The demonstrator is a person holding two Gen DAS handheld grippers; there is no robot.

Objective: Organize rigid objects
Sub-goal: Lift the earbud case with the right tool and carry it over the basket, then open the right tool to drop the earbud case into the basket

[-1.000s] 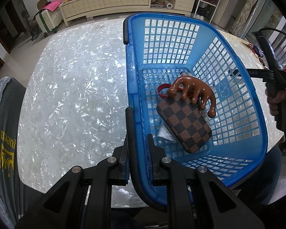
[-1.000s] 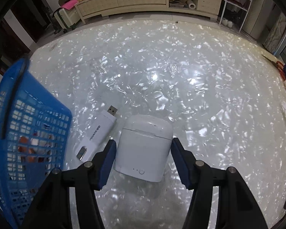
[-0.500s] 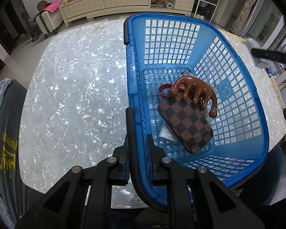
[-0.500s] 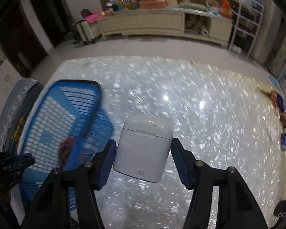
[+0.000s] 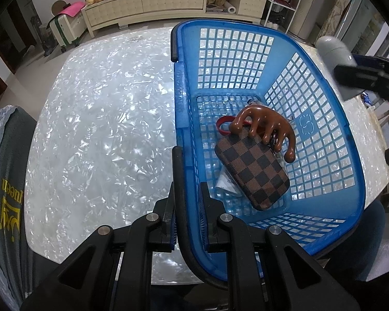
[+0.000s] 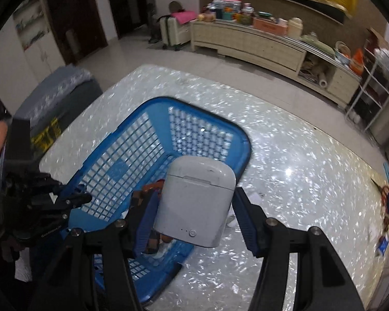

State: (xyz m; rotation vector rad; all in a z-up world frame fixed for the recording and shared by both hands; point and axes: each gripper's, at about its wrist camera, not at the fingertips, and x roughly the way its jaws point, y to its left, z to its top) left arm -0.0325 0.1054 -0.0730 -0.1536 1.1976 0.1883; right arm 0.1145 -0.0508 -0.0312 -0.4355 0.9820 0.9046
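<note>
A blue mesh basket (image 5: 324, 134) stands on the pearly table, and my left gripper (image 5: 186, 202) is shut on its near rim and black handle. Inside lie a brown checkered case (image 5: 254, 171), a brown wooden claw-shaped massager (image 5: 267, 127), a red ring (image 5: 221, 125) and a white packet (image 5: 228, 184). My right gripper (image 6: 194, 217) is shut on a white earbud case (image 6: 194, 202) and holds it in the air over the basket (image 6: 132, 155). In the left wrist view that earbud case (image 5: 334, 51) hangs above the basket's far right corner. The left gripper (image 6: 72, 199) also shows at the basket's left side.
The shimmering white table (image 5: 103, 129) stretches left of the basket. A grey chair back with yellow print (image 5: 5, 181) stands at the table's left edge. Small items (image 6: 386, 202) lie near the table's right edge. A long cream cabinet (image 6: 259, 44) runs along the far wall.
My right gripper has lifted the earbud case off the table and carried it left, over the basket, rolling as it went. The white USB stick has dropped out of view. The left gripper has not moved.
</note>
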